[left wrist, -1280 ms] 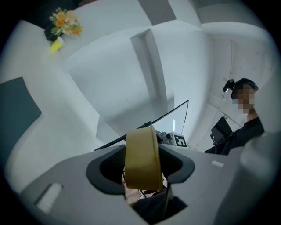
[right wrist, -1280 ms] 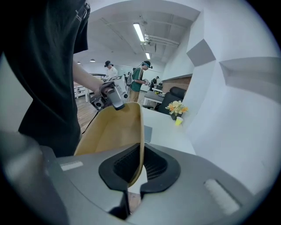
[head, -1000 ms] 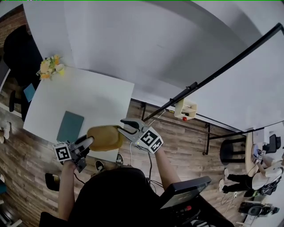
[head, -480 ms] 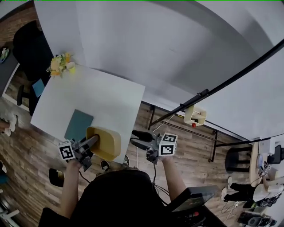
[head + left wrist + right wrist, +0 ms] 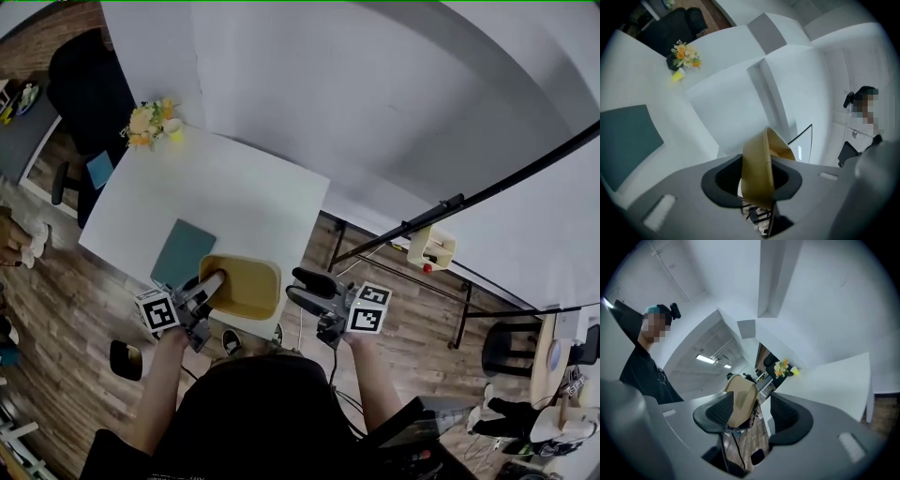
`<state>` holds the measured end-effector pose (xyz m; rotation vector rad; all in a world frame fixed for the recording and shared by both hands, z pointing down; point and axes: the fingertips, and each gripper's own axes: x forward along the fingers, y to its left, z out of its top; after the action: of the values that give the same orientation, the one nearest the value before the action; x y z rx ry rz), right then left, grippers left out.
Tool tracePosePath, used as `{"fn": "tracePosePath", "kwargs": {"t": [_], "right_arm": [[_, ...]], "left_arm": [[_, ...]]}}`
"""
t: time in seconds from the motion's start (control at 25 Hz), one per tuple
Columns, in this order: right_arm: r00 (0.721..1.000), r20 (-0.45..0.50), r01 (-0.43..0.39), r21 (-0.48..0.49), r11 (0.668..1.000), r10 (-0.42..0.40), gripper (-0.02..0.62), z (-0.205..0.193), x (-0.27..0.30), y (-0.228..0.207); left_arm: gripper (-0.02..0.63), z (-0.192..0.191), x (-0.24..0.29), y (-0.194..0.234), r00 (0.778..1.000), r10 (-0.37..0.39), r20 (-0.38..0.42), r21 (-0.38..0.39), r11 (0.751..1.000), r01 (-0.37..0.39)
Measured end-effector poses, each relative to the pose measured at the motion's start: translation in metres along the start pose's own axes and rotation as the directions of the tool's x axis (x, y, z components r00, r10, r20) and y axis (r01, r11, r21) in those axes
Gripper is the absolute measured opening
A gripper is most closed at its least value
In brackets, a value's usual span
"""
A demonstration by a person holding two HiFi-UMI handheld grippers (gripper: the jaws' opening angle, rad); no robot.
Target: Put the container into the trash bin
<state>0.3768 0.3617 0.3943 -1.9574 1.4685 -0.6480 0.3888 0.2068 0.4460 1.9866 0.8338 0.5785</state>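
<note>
Now the right tongs (image 5: 751, 414) are opening empty, so the yellow container (image 5: 246, 286), pinched by the closing left tongs (image 5: 757, 178) alone, could twist free.

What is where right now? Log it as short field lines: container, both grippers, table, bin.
container: tan open tub, over the table's near edge
left gripper: fingers closing on the container's wall, one pad on each face
right gripper: fingers opening, beside the container, not pressing on it
table: white; teal mat near the front, flowers at the far corner
trash bin: not in view
</note>
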Motion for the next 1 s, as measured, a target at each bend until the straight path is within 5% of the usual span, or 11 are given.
{"fn": "tracePosePath", "kwargs": {"t": [0.72,1.0], "right_arm": [[0.99,-0.048,-0.119,0.196,0.973,0.131,0.308,-0.013,0.016,0.02],[0.99,-0.061,-0.11,0.234,0.966,0.127,0.219,-0.021,0.021,0.021]], "left_arm": [[0.107,-0.001,0.002,0.002,0.999,0.049,0.017,0.073,0.996,-0.05],[0.11,-0.003,-0.002,0.001,0.998,0.061,0.005,0.086,0.994,-0.061]]}}
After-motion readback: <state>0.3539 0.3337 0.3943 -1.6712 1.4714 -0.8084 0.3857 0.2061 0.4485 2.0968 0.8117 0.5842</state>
